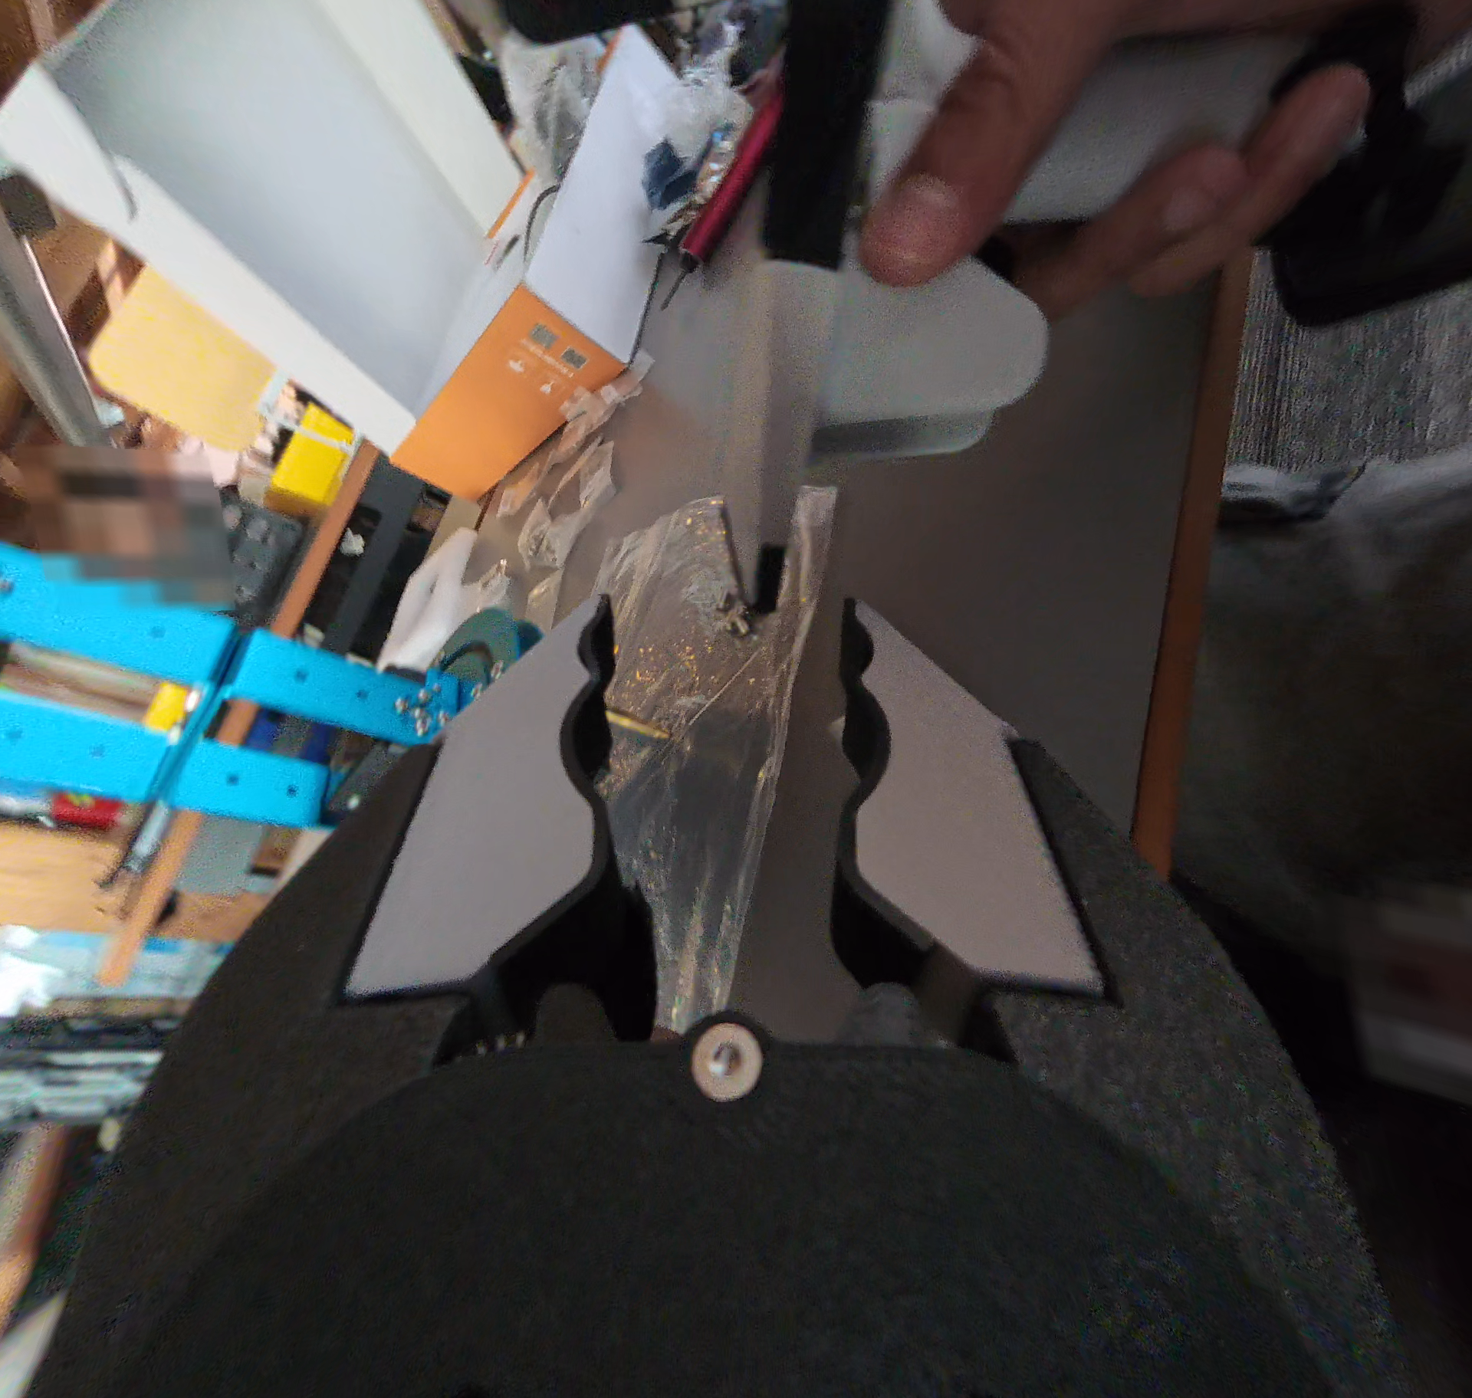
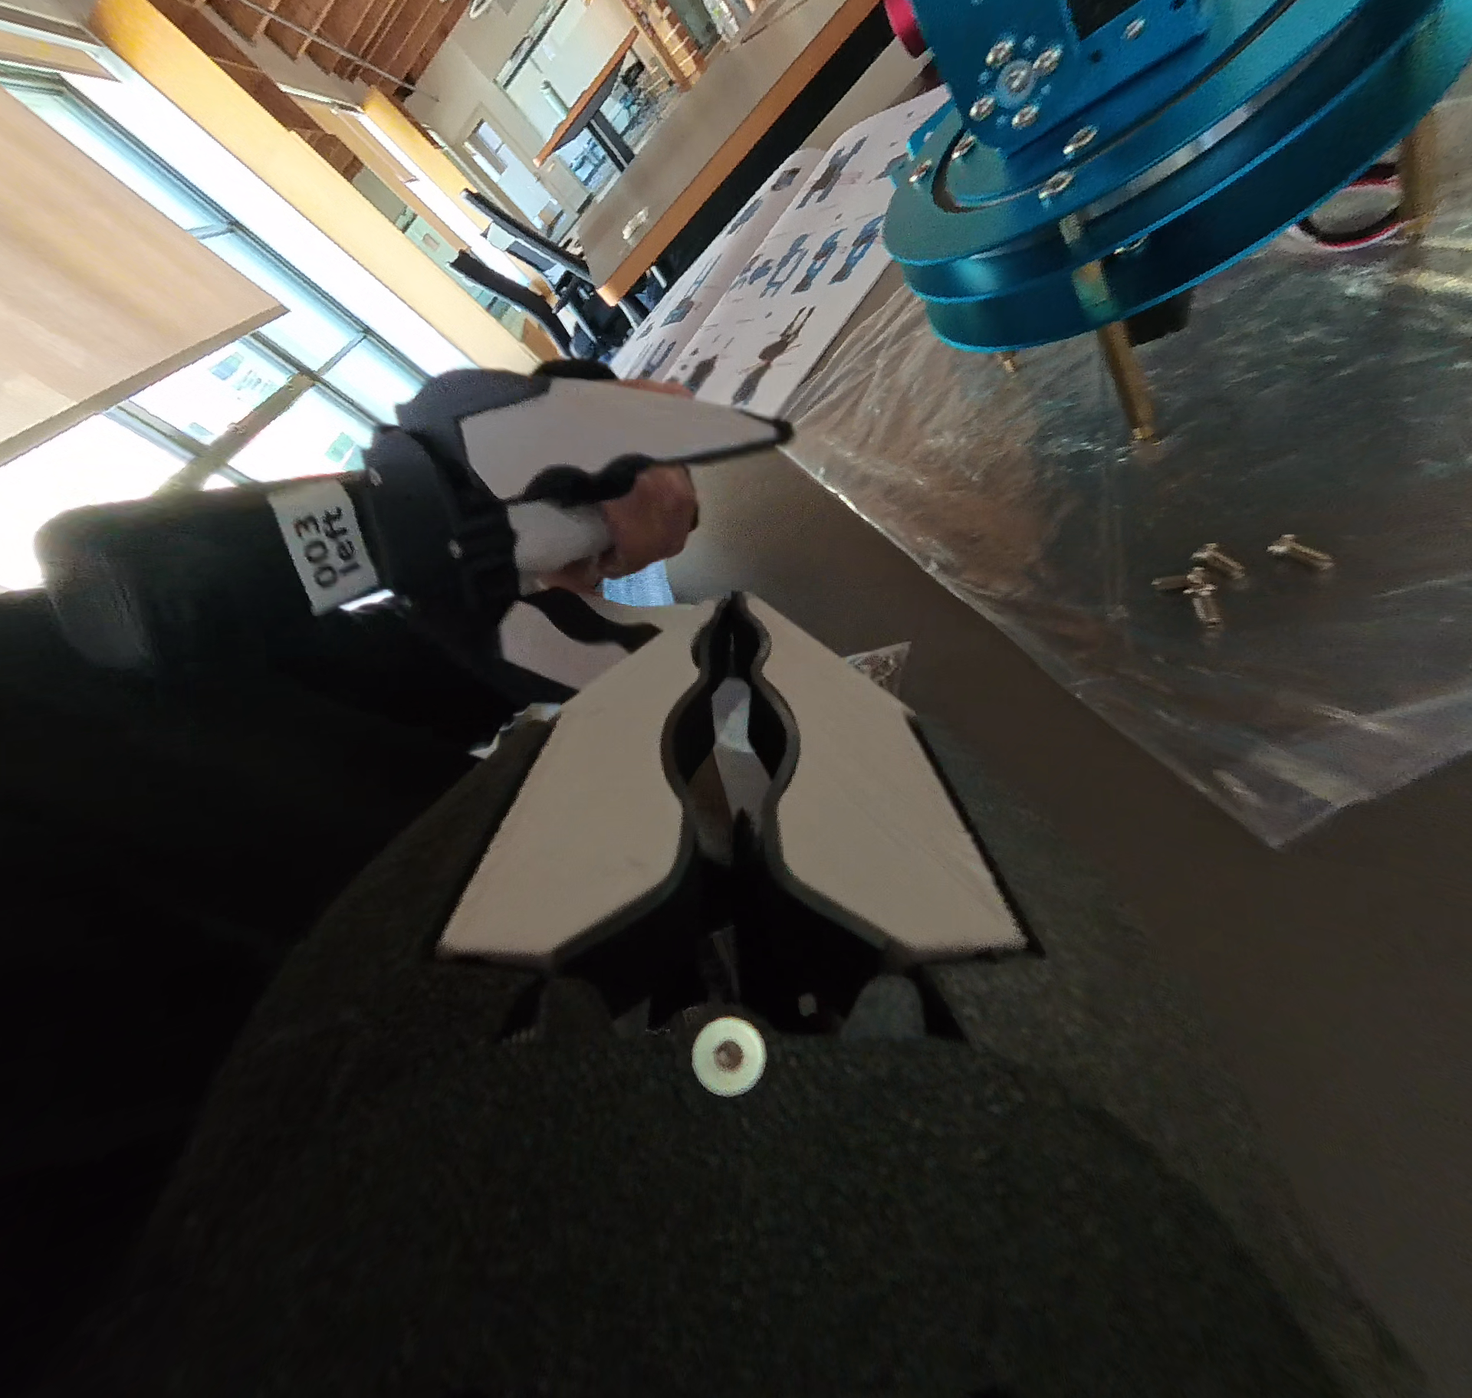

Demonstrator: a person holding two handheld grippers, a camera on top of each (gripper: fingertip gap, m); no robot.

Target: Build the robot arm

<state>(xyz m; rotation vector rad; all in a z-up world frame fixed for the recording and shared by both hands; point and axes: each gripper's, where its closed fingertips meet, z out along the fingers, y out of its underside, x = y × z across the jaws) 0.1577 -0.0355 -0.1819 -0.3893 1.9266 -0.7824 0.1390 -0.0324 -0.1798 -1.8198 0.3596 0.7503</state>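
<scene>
In the left wrist view a clear plastic bag (image 1: 701, 723) with a few small screws (image 1: 737, 621) and a brass part (image 1: 637, 723) in it lies between my left gripper's (image 1: 726, 613) fingers. These fingers stand wide apart and do not press on the bag. My right gripper (image 1: 769, 579), held by a hand (image 1: 1115, 109), comes down from above with its black tips closed on the bag's far edge. In the right wrist view my right gripper (image 2: 734, 608) is shut, with clear film (image 2: 729, 739) between its fingers. My left gripper (image 2: 721, 529) shows open just beyond it.
A blue metal robot assembly (image 2: 1115, 125) on brass standoffs (image 2: 1123, 380) stands on a clear plastic sheet (image 2: 1195, 683) with loose screws (image 2: 1211, 575). An orange and white box (image 1: 518, 372), an open white box (image 1: 263, 189) and small parts bags (image 1: 565, 484) lie at the left. The table edge (image 1: 1187, 563) runs at the right. Left and right tips are no more than a few centimetres apart.
</scene>
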